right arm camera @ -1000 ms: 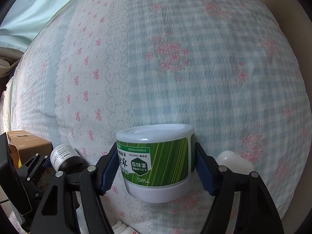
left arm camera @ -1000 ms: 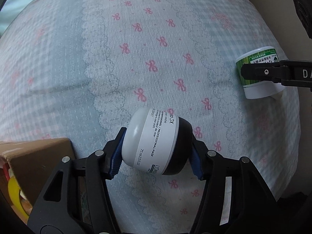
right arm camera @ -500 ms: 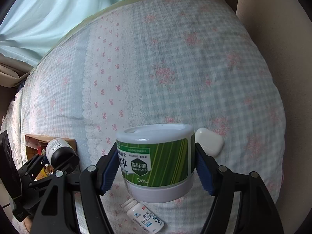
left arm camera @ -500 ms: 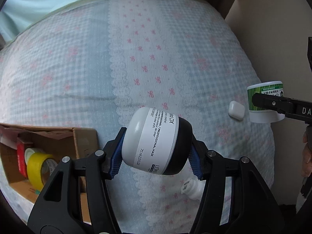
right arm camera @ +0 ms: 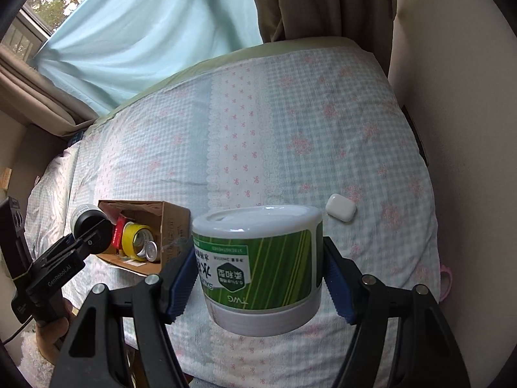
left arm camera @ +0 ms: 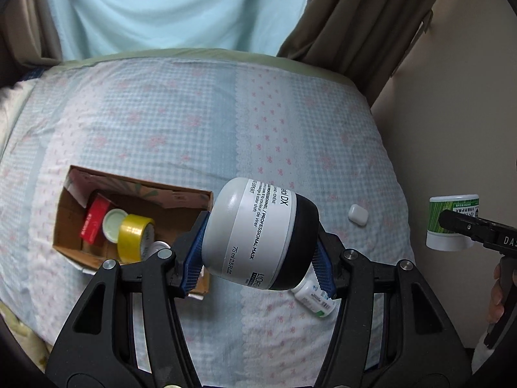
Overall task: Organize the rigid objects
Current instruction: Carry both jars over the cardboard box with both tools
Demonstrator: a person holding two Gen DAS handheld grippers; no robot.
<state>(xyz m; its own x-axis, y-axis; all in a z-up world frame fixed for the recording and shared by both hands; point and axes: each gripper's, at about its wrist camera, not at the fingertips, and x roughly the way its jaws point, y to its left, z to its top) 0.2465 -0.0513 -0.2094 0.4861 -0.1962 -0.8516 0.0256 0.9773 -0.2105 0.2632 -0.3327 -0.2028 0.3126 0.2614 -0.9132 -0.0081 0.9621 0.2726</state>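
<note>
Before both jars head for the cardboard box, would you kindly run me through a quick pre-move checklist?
1. Left gripper clamped on black-and-white jar: ok.
2. Right gripper clamped on green jar: ok.
3. Both jars clear of the bedspread: ok.
4. Cardboard box open: ok.
5. Free room inside beside the yellow tape: cannot tell.
6. White case and pill bottle still on the bed: not ok.

free: bedspread point(left arm camera: 161, 123) far half | blocked: cardboard box point(left arm camera: 74, 213), earbud case point(left arm camera: 358, 214), pill bottle point(left arm camera: 311, 297)
</note>
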